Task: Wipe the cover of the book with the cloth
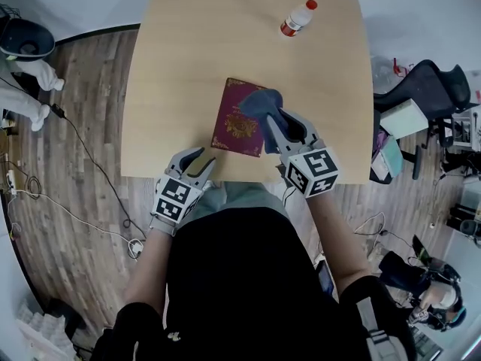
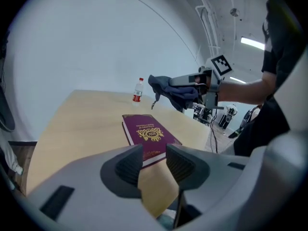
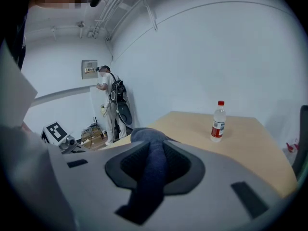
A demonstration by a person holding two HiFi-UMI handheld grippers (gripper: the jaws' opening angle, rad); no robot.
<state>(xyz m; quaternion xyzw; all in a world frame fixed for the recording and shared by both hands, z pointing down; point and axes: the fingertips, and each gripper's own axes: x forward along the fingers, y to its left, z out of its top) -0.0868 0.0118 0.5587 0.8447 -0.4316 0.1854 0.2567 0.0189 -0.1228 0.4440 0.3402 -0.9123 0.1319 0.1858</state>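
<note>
A maroon book (image 1: 239,116) with a gold emblem lies flat on the wooden table (image 1: 188,51), near its front edge. My right gripper (image 1: 274,122) is shut on a dark blue cloth (image 1: 261,101), which hangs over the book's right upper part. In the right gripper view the cloth (image 3: 149,138) is pinched between the pads. My left gripper (image 1: 197,159) is at the table's front edge, left of the book, open with nothing between its jaws. In the left gripper view the book (image 2: 147,134) lies just beyond the jaws, with the cloth (image 2: 166,88) held above it.
A plastic bottle with a red cap (image 1: 298,17) lies at the table's far right. An office chair (image 1: 425,85) and clutter stand right of the table. Cables (image 1: 75,216) run over the floor at left. A person (image 3: 113,105) stands far off by a wall.
</note>
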